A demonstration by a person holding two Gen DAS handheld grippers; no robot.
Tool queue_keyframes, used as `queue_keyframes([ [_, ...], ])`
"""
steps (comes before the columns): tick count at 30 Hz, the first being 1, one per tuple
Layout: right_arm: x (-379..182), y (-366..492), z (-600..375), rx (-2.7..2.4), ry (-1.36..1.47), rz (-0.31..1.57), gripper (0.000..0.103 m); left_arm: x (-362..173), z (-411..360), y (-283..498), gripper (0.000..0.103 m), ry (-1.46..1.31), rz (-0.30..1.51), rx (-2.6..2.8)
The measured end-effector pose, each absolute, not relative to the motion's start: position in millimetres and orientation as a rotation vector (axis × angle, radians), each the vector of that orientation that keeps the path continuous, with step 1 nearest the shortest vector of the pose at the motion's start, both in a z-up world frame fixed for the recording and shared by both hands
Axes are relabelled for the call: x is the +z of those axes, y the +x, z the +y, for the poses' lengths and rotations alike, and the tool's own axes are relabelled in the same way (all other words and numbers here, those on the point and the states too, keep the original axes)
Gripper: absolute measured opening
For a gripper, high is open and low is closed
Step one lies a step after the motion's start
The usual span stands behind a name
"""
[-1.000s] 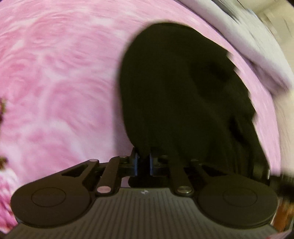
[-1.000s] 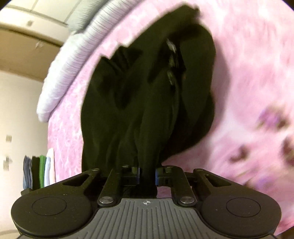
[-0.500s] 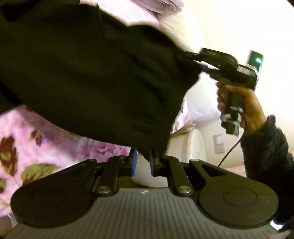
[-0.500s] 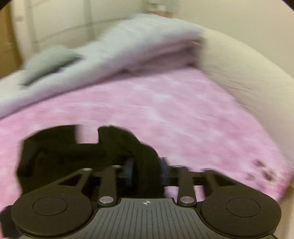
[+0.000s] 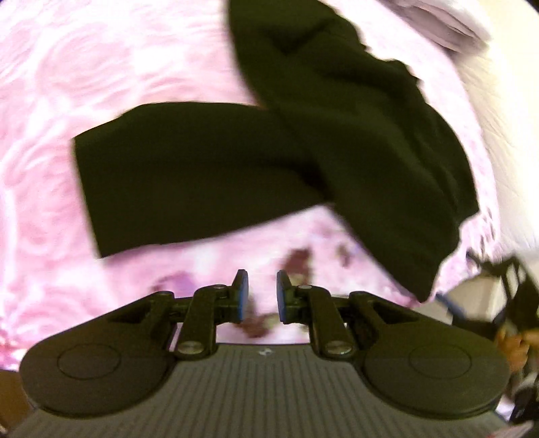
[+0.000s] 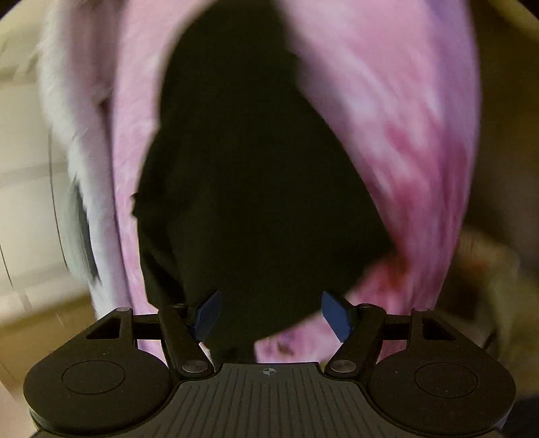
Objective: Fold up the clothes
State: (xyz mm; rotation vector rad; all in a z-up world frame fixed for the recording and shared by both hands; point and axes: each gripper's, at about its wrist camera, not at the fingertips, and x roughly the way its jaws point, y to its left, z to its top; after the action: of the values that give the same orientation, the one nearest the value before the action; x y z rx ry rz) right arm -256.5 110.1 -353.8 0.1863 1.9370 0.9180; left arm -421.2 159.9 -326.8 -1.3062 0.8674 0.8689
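Observation:
A black garment (image 5: 256, 158) lies spread on the pink flowered bedspread (image 5: 101, 67), one flat part reaching left and a bunched part running up to the right. My left gripper (image 5: 262, 296) hovers just short of its near edge, jaws opening a little, nothing between the blue pads. In the blurred right wrist view the same black garment (image 6: 256, 175) fills the middle. My right gripper (image 6: 269, 315) stands above its near end with jaws opening wide; the pads (image 6: 337, 315) stand apart from the cloth.
A folded pale blanket (image 5: 438, 20) lies at the far end of the bed, also seen as a white blanket (image 6: 74, 134) on the left. The bed's edge falls away at the right, where a hand with the other gripper (image 5: 512, 303) shows.
Both grippers held the black garment in the air and have let it go. It now lies on the bedspread. The right jaws have swung wide, the left ones parted slightly.

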Motion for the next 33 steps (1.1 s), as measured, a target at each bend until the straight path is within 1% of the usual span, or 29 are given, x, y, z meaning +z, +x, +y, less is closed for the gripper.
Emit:
queue_keyframes([
  [2, -369, -267, 97, 0.821, 0.276, 1.966, 0.070, -335, 165, -443, 0.013, -1.377, 0.850, 0.884],
  [8, -375, -272, 73, 0.722, 0.423, 1.846, 0.070, -355, 167, -490, 0.017, -1.577, 0.687, 0.981],
  [13, -395, -295, 57, 0.630, 0.507, 1.808, 0.070, -376, 176, -508, 0.016, -1.618, 0.624, 1.064],
  [14, -398, -295, 56, 0.625, 0.522, 1.797, 0.070, -378, 180, -507, 0.016, -1.602, 0.627, 1.068],
  [16, -398, -296, 61, 0.652, 0.484, 1.746, 0.069, -377, 191, -504, 0.009, -1.541, 0.643, 1.080],
  [17, -398, -297, 64, 0.664, 0.466, 1.720, 0.043, -376, 196, -502, 0.005, -1.511, 0.650, 1.085],
  [18, -398, -297, 67, 0.676, 0.440, 1.698, 0.020, -376, 201, -501, 0.000, -1.481, 0.658, 1.091],
  [19, -398, -296, 72, 0.682, 0.388, 1.688, 0.003, -375, 207, -499, 0.000, -1.450, 0.665, 1.096],
  [21, -386, -285, 83, 0.739, 0.330, 1.631, 0.002, -360, 230, -499, 0.000, -1.283, 0.651, 1.165],
  [24, -360, -260, 99, 0.822, 0.292, 1.510, 0.002, -343, 275, -506, 0.000, -1.111, 0.629, 1.265],
  [26, -344, -231, 104, 0.824, 0.318, 1.414, 0.002, -336, 306, -510, 0.000, -1.077, 0.634, 1.298],
  [29, -323, -191, 113, 0.830, 0.350, 1.303, 0.002, -325, 334, -496, 0.001, -1.089, 0.639, 1.185],
  [30, -321, -184, 114, 0.832, 0.337, 1.292, 0.002, -324, 338, -486, 0.012, -1.105, 0.648, 1.149],
  [31, -320, -178, 116, 0.833, 0.329, 1.290, 0.002, -323, 341, -476, 0.019, -1.121, 0.656, 1.113],
  [32, -324, -181, 116, 0.828, 0.340, 1.328, 0.002, -322, 345, -467, 0.029, -1.136, 0.665, 1.077],
  [33, -328, -183, 116, 0.823, 0.351, 1.365, 0.002, -325, 347, -454, 0.030, -1.153, 0.663, 1.047],
])
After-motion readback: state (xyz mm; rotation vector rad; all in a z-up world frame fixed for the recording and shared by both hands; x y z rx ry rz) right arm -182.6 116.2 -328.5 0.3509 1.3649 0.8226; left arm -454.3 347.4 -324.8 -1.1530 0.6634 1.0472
